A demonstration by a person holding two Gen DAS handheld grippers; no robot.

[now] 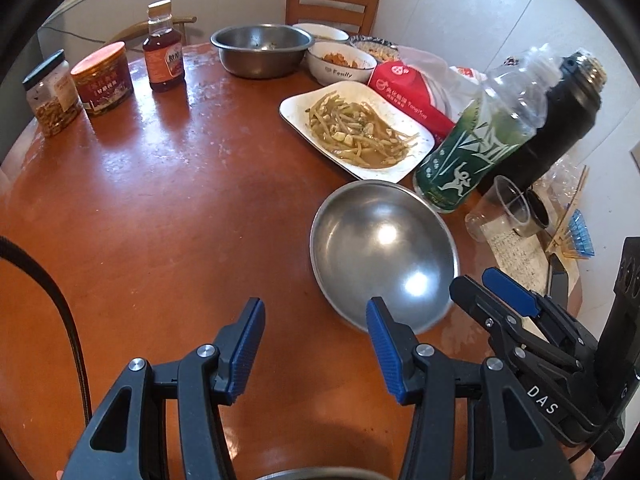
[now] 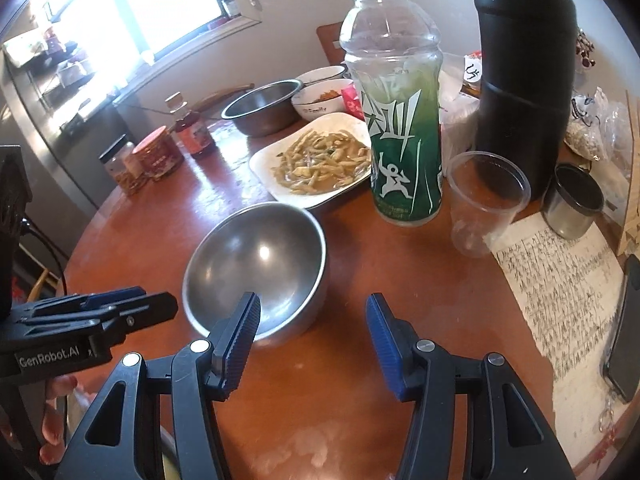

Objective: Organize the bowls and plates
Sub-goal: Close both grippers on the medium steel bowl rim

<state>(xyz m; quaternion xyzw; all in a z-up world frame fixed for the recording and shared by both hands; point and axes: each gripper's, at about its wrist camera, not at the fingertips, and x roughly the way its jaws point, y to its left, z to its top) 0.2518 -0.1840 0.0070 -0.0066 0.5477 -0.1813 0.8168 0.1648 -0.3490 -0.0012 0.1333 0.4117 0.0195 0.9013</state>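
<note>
Inventory, near to far, as I see it from the two wrist cams.

1. My left gripper (image 1: pixel 316 344), bottom centre of left cam: blue pads apart at a medium gap, nothing btwn them, only bare table (image 1: pixel 160 200) beneath.
2. My right gripper (image 2: pixel 312 340), bottom centre of right cam: same medium gap, nothing gripped. Its left pad (image 2: pixel 240 340) overlaps the near rim of the empty steel bowl in the pic; cannot tell if it touches.
3. Empty steel bowl (image 1: pixel 384 252), right of centre in left cam, left of centre in right cam. Sits on table just ahead of both grippers, clean inside.
4. White rect. plate (image 1: pixel 356 128) w/ yellow-green veg strips in sauce, just behind the bowl, centre-right of left cam.
5. Green-label plastic bottle (image 2: pixel 394 120), upright, just beside plate, upper centre of right cam.
6. Clear plastic cup (image 2: pixel 480 204), beside the bottle, right of centre.
7. Black flask (image 2: pixel 524 76), upright behind the cup, upper right.
8. Small dark metal cup (image 2: pixel 576 200), right edge, near a handwritten sheet (image 2: pixel 560 288).
9. Red tissue pack (image 1: pixel 404 92), behind plate.
10. White bowl marked "Family" (image 1: pixel 340 62), food inside, upper centre of left cam.
11. Larger steel bowl (image 1: pixel 260 50), left of the white one, far side.
12. Sauce bottle (image 1: pixel 164 56), red-lidded tub (image 1: pixel 102 78), glass jar (image 1: pixel 50 94): row at upper left.
13. Wooden chair (image 1: pixel 332 4), top centre, beyond the table.
</note>
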